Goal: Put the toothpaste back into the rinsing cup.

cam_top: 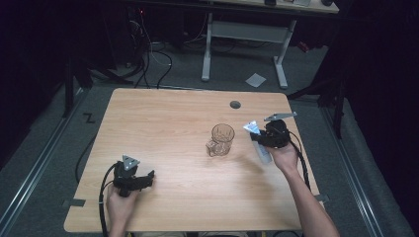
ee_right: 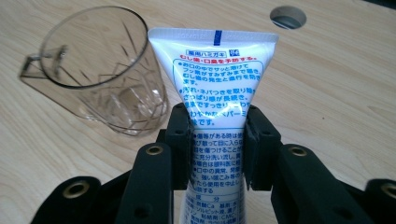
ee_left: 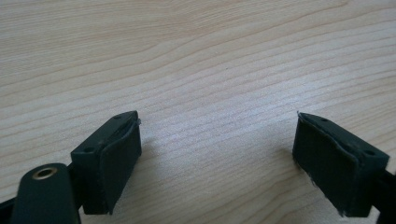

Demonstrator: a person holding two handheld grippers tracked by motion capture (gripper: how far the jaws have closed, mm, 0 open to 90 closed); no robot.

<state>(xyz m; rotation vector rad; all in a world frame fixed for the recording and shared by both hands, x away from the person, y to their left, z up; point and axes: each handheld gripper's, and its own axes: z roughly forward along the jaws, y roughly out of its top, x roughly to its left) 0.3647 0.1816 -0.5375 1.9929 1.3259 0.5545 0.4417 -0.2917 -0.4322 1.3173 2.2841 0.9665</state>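
While the left gripper [cam_top: 143,178] rests low over the near left part of the wooden table [cam_top: 163,123], its 2 jaws stand spread wide with bare wood between them, as the left gripper view shows. On the far right side, the right gripper [ee_right: 217,140] pinches a white toothpaste tube [ee_right: 215,79] by its middle, both pads pressed against the tube's sides, the flat crimped end pointing away from the hand. In the high view the tube [cam_top: 252,128] sits lifted just right of a clear glass mug [cam_top: 221,139], which stands upright on the table near a round cable hole [cam_top: 235,104].
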